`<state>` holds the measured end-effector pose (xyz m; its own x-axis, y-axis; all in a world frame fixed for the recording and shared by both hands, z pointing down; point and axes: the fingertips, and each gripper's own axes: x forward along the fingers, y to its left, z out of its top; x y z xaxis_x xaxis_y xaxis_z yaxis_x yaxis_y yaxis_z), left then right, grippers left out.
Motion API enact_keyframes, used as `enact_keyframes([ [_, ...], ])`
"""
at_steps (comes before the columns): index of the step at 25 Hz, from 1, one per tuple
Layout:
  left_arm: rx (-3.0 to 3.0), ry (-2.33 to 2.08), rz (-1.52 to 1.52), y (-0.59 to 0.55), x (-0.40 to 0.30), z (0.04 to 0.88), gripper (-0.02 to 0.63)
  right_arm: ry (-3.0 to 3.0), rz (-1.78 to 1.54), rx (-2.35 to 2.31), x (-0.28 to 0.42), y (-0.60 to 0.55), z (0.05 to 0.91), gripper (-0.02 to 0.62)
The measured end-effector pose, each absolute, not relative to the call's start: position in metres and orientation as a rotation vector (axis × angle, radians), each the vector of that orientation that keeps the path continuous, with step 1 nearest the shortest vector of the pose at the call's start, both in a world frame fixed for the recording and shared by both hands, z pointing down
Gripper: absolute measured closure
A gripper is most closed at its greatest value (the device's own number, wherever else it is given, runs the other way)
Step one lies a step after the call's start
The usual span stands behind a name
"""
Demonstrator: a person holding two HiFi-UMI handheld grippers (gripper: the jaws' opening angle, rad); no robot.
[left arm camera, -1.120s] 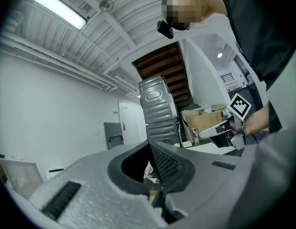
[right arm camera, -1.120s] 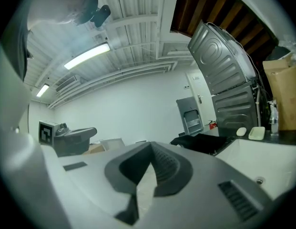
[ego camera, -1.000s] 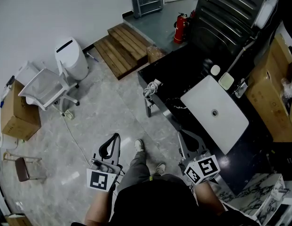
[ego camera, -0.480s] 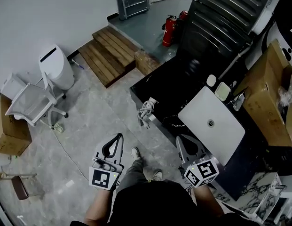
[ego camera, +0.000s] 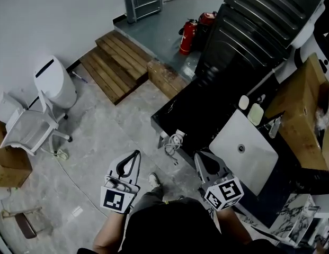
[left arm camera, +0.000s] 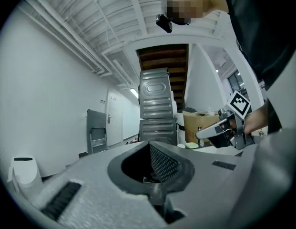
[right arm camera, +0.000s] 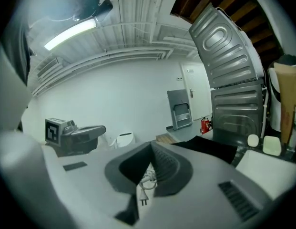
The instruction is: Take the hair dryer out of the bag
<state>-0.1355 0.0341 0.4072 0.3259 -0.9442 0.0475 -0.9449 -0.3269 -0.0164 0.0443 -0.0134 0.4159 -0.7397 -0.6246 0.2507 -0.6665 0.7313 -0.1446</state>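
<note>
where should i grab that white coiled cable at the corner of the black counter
Probably the bunched loops of the white coiled cable, not its dangling plug. Come from the floor side: the bundle sits at the black counter's near corner, its loops gathered into one clump that jaws could span.

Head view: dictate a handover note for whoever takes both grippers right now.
Left claw: shut, empty.
Right claw: shut, empty.
Both are held out in front of the person, short of the black counter.
A white coiled cord with a plug sits at the counter's near corner, left of the white sink.
No bag or hair dryer can be made out.
Done: nothing.
Left: find the bag, take the hair dryer out.
</note>
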Motion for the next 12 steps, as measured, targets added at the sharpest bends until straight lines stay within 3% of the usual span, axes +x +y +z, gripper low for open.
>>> enact_keyframes([
  [12,2.645,-1.615,0.064,-0.020,-0.136,0.422,0.583,-2.672,0.365,1.179,0.033,-0.042,0.423,0.583],
])
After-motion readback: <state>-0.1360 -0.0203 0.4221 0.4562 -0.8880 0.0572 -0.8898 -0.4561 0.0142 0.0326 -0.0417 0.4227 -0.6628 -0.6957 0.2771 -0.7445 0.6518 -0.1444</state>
